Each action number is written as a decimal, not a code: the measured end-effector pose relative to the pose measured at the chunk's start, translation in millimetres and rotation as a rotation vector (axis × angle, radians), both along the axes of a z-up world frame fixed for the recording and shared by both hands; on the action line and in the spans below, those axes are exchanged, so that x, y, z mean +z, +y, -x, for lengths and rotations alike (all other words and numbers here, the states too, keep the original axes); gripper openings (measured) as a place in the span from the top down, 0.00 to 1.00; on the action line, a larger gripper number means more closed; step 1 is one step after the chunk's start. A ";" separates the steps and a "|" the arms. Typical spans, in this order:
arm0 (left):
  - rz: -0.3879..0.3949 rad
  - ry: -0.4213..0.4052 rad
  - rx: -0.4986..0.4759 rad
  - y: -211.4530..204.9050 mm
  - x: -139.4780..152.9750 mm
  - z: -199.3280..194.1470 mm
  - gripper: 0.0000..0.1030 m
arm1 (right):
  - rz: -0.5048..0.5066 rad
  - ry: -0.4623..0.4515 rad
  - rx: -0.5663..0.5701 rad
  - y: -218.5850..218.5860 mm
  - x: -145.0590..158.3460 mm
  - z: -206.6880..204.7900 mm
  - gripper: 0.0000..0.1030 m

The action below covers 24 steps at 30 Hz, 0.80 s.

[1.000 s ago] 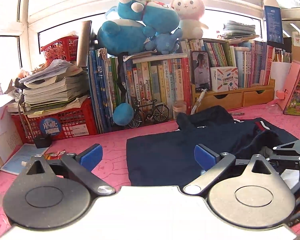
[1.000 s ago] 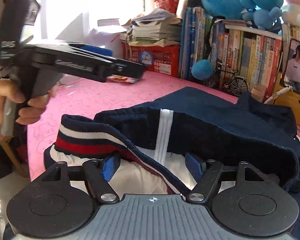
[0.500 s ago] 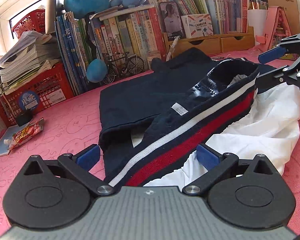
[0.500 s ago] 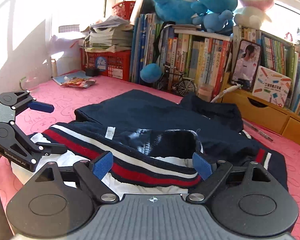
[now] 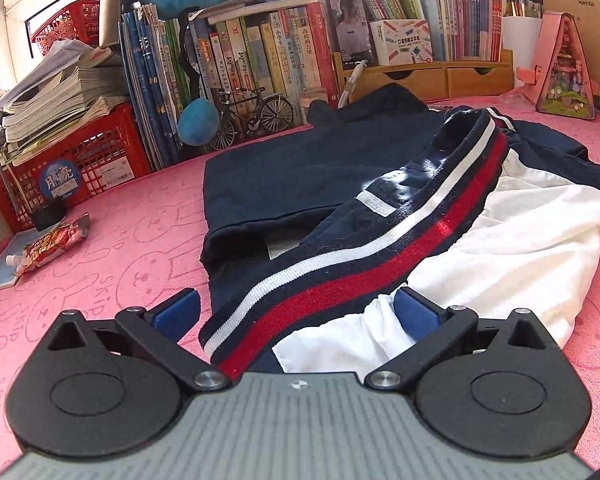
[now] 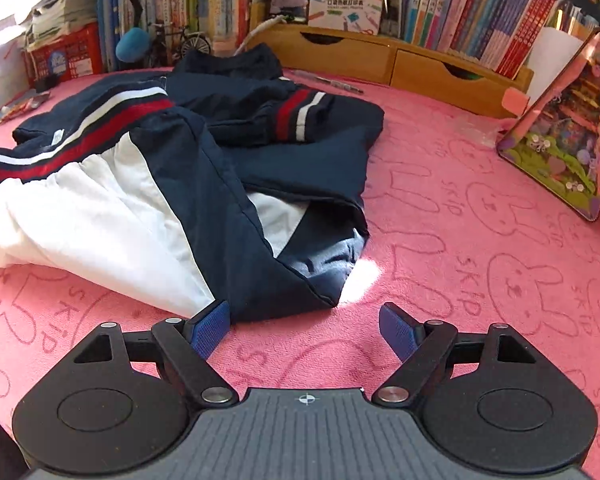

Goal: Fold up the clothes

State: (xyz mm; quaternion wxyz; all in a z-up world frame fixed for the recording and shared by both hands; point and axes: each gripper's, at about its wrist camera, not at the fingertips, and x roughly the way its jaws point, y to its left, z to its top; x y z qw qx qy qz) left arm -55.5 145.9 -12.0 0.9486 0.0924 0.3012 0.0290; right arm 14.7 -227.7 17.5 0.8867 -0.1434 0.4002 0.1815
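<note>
Jacket (image 5: 292, 168), navy with a white panel and a red-and-white striped band, lies crumpled on the pink cloth (image 5: 100, 240) in the left wrist view, its band running from the far right down to the near middle. Left gripper (image 5: 296, 312) hangs low over the near end of that band, jaws spread wide, the band and white panel lying between the blue pads (image 5: 176, 314) without being pinched. Beyond stand books (image 5: 260, 60), a red crate (image 5: 72, 160) and a toy bicycle (image 5: 254, 114); a snack packet (image 5: 52, 240) lies at the left. In the right wrist view the jacket (image 6: 204, 184) fills the left half of the cloth (image 6: 480, 260), its near navy corner just beyond the right gripper (image 6: 304, 328). Those jaws are wide but closing, with only bare cloth between them; the left pad (image 6: 210, 330) sits just beside the jacket's hem. A pink triangular box (image 6: 568, 136) stands at the far right, wooden drawers (image 6: 420, 64) behind.
</note>
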 end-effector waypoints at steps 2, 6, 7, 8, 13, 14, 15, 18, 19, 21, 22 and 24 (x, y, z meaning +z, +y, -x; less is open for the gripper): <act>-0.014 -0.003 -0.003 -2.9 0.7 1.6 0.00 | -0.011 -0.060 0.027 2.7 14.7 3.5 0.22; -0.003 0.006 0.017 -6.0 -1.5 -0.4 0.00 | -0.169 -0.149 0.173 33.8 39.0 -10.0 0.18; 0.008 0.007 0.025 -6.2 -1.2 -0.4 0.00 | -0.184 -0.168 0.205 49.3 40.3 -16.1 0.18; 0.016 0.005 0.030 -6.3 0.0 1.2 0.00 | -0.187 -0.174 0.237 67.0 39.0 -24.3 0.18; 0.056 -0.021 0.032 -4.0 9.7 17.8 0.00 | -0.132 -0.209 0.352 153.1 19.2 -62.8 0.11; 0.072 -0.026 0.029 -1.9 11.7 22.1 0.00 | -0.116 -0.188 0.341 163.7 12.5 -72.2 0.12; 0.089 -0.031 0.026 0.2 13.8 26.4 0.00 | -0.111 -0.133 0.322 170.9 5.1 -81.3 0.27; 0.151 -0.043 0.038 10.7 17.3 32.9 0.00 | -0.171 -0.086 0.264 166.5 2.0 -81.5 0.68; 0.174 -0.044 0.046 14.8 17.6 33.1 0.00 | -0.186 -0.113 0.247 158.2 8.1 -75.1 0.78; 0.226 -0.046 0.056 22.3 17.4 29.6 0.00 | -0.214 -0.175 0.212 139.8 22.0 -60.9 0.80; 0.252 -0.048 0.057 24.6 17.1 26.9 0.00 | -0.244 -0.198 0.186 125.4 31.8 -54.4 0.80; 0.301 -0.053 0.056 28.4 16.4 21.0 0.00 | -0.277 -0.225 0.140 99.6 44.9 -44.1 0.80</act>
